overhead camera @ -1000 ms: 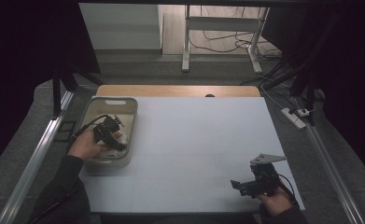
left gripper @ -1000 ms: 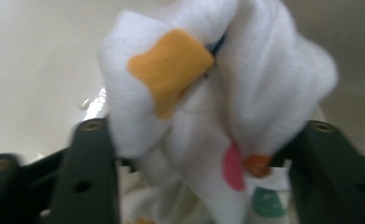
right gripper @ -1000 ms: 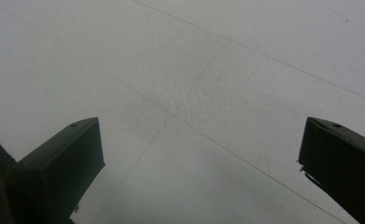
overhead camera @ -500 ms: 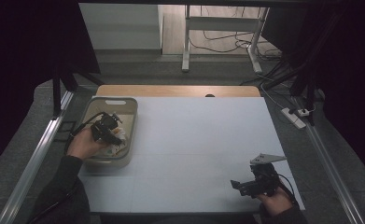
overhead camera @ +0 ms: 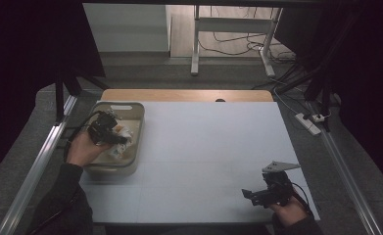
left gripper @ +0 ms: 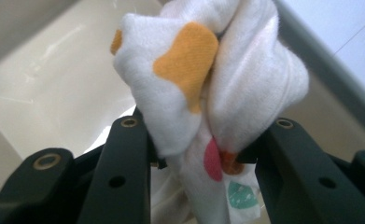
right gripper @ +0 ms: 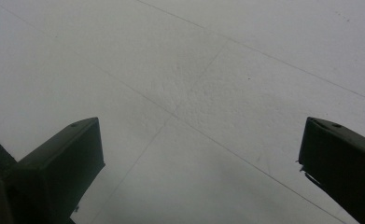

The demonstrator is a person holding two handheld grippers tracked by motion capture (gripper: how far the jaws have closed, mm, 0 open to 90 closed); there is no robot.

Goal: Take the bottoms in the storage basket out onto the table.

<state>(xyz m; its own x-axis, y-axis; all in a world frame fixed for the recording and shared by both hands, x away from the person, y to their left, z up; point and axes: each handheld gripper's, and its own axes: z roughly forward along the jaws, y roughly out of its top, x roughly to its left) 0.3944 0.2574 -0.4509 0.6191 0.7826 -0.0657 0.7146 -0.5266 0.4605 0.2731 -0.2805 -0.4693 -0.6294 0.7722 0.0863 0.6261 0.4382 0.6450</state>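
My left gripper is shut on a bunched white cloth printed with orange, red and green spots. The cloth bulges above the jaws and hangs below them. From the high view, that gripper is held over the beige plastic bin at the table's left, and the cloth dangles into the bin. My right gripper rests low near the table's front right corner, pointing left. Its jaws stand wide apart over bare white table with nothing between them.
The white tabletop stretches between the two hands. A wooden strip runs along its far edge. Metal rails flank the table on both sides, and a power strip lies off the far right.
The left hand has lifted a little inside the bin with the cloth in its jaws. The right gripper has stayed put.
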